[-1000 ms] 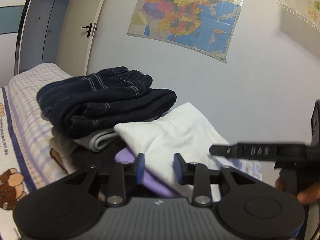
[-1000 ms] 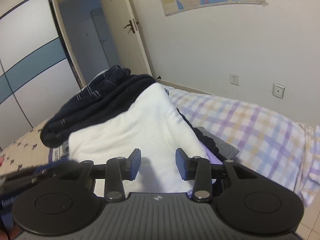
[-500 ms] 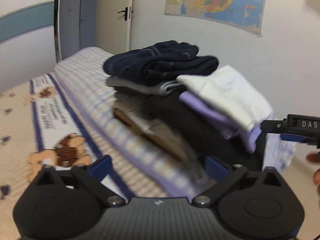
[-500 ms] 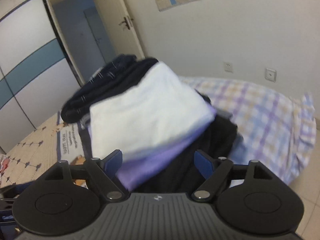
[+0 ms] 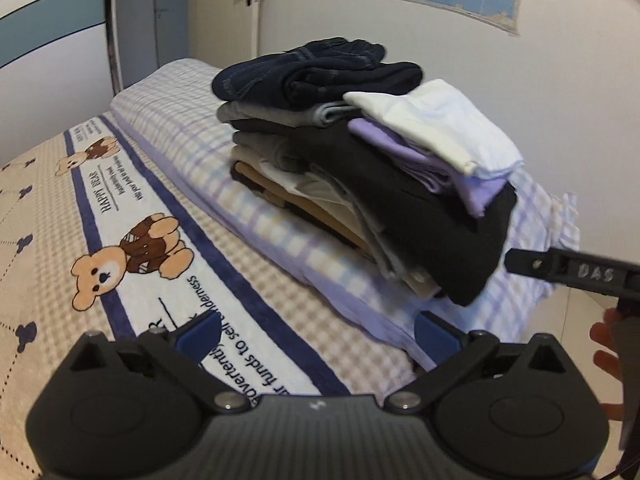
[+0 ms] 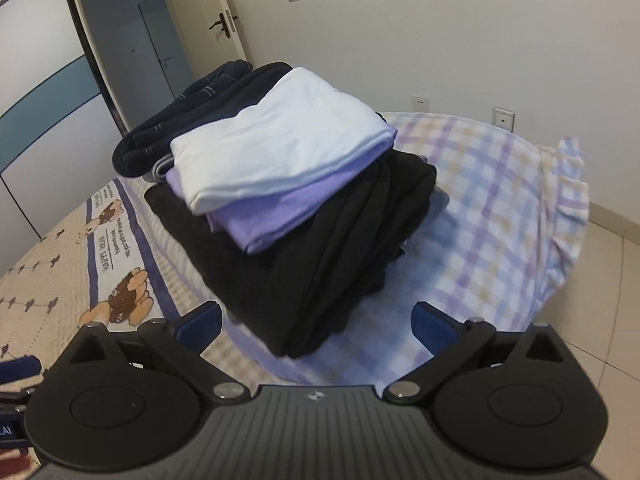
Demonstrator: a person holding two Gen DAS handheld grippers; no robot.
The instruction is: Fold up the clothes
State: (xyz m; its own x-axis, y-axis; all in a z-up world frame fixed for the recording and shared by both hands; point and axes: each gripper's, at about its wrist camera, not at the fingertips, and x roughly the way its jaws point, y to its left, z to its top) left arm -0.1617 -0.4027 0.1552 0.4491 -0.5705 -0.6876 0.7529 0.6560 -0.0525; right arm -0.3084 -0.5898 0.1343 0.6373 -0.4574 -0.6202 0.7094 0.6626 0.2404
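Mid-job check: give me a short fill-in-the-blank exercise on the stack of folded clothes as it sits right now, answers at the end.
1. The folded garment on top at the near end of the pile is ____ in colour.
2. Directly under the white garment lies a folded ____ one.
3. The purple garment rests on a thick folded garment that is ____.
4. The far end of the pile is topped by dark ____ jeans.

Missing words: white; purple; black; blue

Soft matt cloth stack (image 6: 288, 184)
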